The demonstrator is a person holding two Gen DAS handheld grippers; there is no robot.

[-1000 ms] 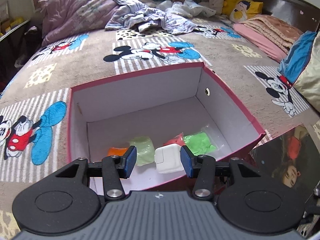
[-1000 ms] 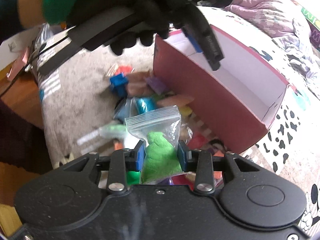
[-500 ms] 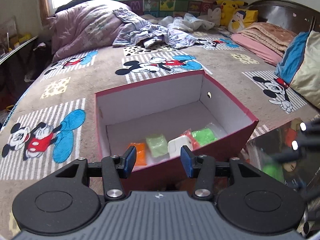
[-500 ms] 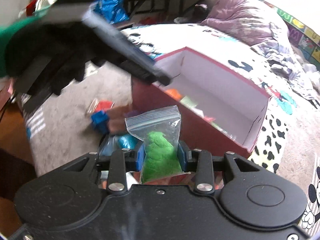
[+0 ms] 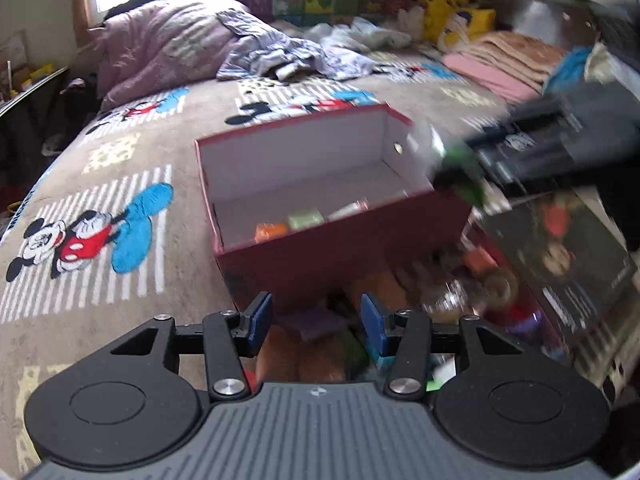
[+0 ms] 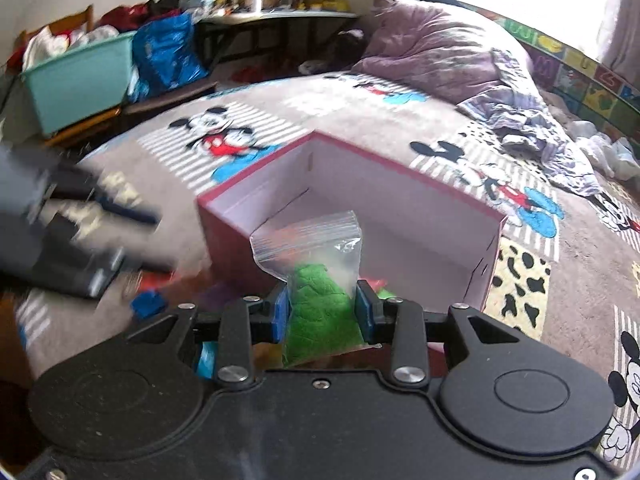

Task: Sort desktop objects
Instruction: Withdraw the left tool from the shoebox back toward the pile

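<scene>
A red cardboard box (image 5: 344, 248) with a white inside stands on the bed; small orange, green and white items (image 5: 292, 224) lie in it. My left gripper (image 5: 316, 322) is open and empty, held over a blurred pile of small coloured objects (image 5: 320, 344) in front of the box. My right gripper (image 6: 322, 314) is shut on a clear zip bag of green clay (image 6: 316, 280), held just before the near corner of the box (image 6: 240, 240). It shows blurred in the left wrist view (image 5: 460, 176) at the box's right end.
The Mickey Mouse bedspread (image 5: 100, 240) lies all around the box. A dark printed board (image 5: 560, 264) lies to the right of the pile. Crumpled bedding (image 6: 520, 120) lies farther back. A teal bin (image 6: 76, 76) and a desk stand beyond the bed.
My left gripper has pulled back out of the box, open, to above the pile in front. My right gripper has carried the green clay bag up toward the box.
</scene>
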